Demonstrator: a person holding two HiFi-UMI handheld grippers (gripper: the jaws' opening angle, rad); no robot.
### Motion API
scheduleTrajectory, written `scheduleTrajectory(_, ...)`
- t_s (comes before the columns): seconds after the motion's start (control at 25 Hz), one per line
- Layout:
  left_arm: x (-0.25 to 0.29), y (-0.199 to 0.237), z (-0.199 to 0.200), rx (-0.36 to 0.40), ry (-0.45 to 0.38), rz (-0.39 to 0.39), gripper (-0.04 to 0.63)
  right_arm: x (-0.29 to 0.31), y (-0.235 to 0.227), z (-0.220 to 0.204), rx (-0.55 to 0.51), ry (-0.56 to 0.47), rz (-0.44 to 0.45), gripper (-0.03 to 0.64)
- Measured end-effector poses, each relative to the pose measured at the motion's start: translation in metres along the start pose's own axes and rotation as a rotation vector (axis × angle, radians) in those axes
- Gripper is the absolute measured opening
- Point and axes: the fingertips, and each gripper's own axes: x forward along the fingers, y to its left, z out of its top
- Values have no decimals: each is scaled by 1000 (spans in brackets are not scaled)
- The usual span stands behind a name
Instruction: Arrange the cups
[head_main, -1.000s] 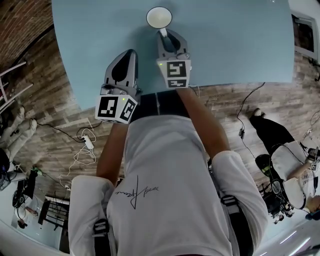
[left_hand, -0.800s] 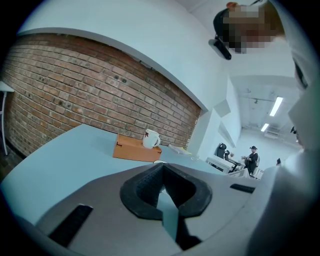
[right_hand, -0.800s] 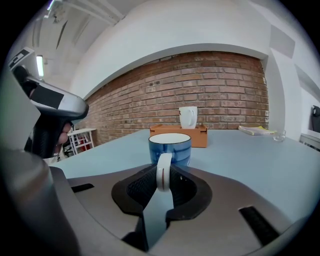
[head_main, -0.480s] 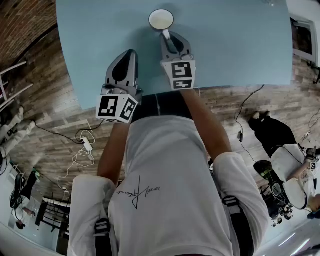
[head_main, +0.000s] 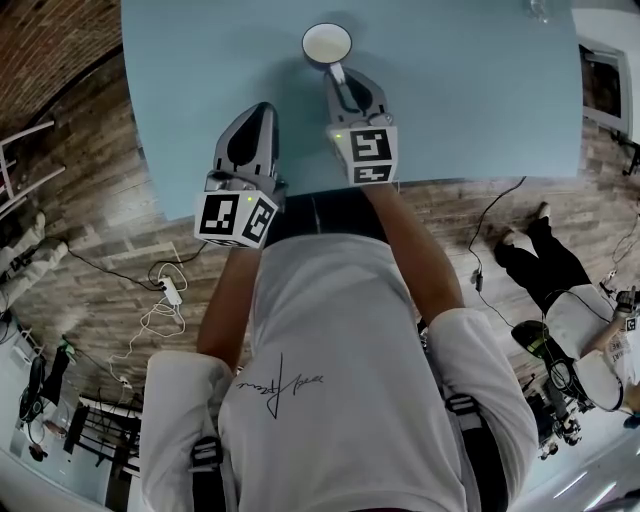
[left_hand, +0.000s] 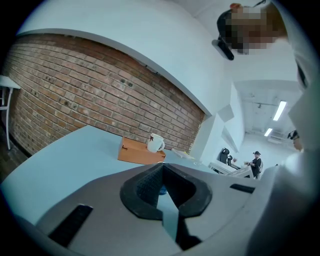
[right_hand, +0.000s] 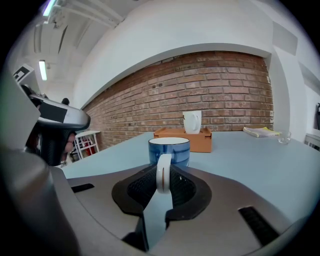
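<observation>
right gripper (right_hand: 162, 172) just closed on blue cup (right_hand: 169, 149) handle | left gripper (left_hand: 162, 172) closed, empty, at table (head_main: 480, 90) edge | room rightward

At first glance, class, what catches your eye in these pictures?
A blue cup stands on the pale blue table, its handle between the jaws of the right gripper, which have just been closing on it. Farther back, a white mug sits on an orange box before the brick wall.
</observation>
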Motion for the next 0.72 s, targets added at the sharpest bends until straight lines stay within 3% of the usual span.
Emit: scheduleTrajectory(0.72, 6, 15, 27, 6, -57, 37, 8, 24, 2, 57, -20, -80, 71, 64)
